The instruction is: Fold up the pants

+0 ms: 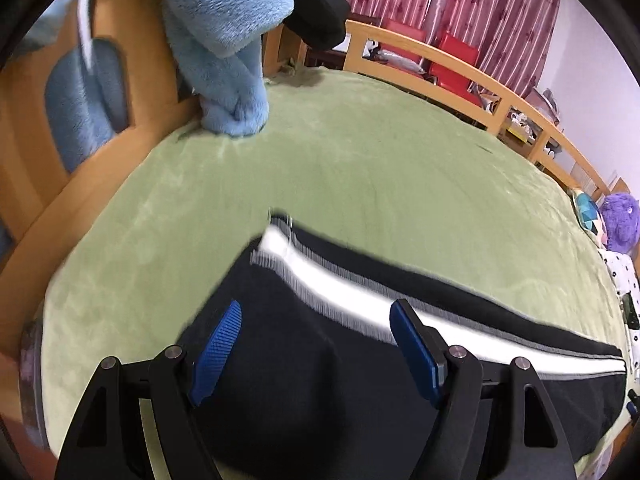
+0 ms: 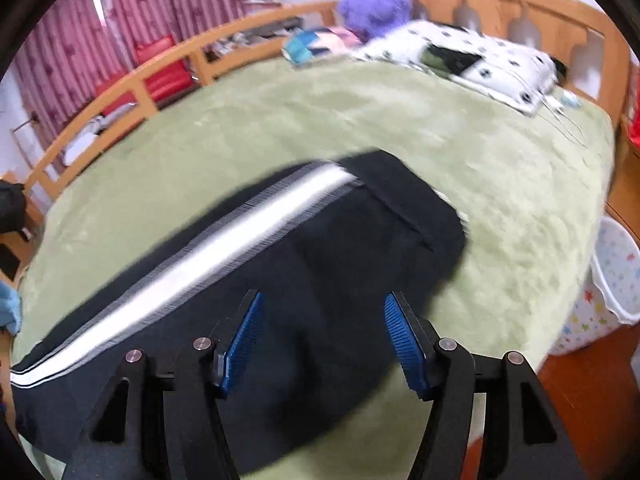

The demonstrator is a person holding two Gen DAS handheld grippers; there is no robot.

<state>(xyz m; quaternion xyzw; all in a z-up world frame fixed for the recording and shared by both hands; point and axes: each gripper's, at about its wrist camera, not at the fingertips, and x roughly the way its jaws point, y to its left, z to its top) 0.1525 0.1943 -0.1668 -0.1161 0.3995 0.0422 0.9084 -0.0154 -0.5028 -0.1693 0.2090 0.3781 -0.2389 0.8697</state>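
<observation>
Black pants with a white and grey side stripe lie flat across the near part of a green bed cover. My left gripper is open above one end of the pants, its blue pads apart and empty. In the right wrist view the pants run from lower left to the middle, with the white stripe along their far side. My right gripper is open over the other end, holding nothing.
A blue fluffy garment hangs over the wooden bed frame at the far left. A spotted pillow and purple plush toy lie by the headboard. A star-patterned bin stands on the floor at right.
</observation>
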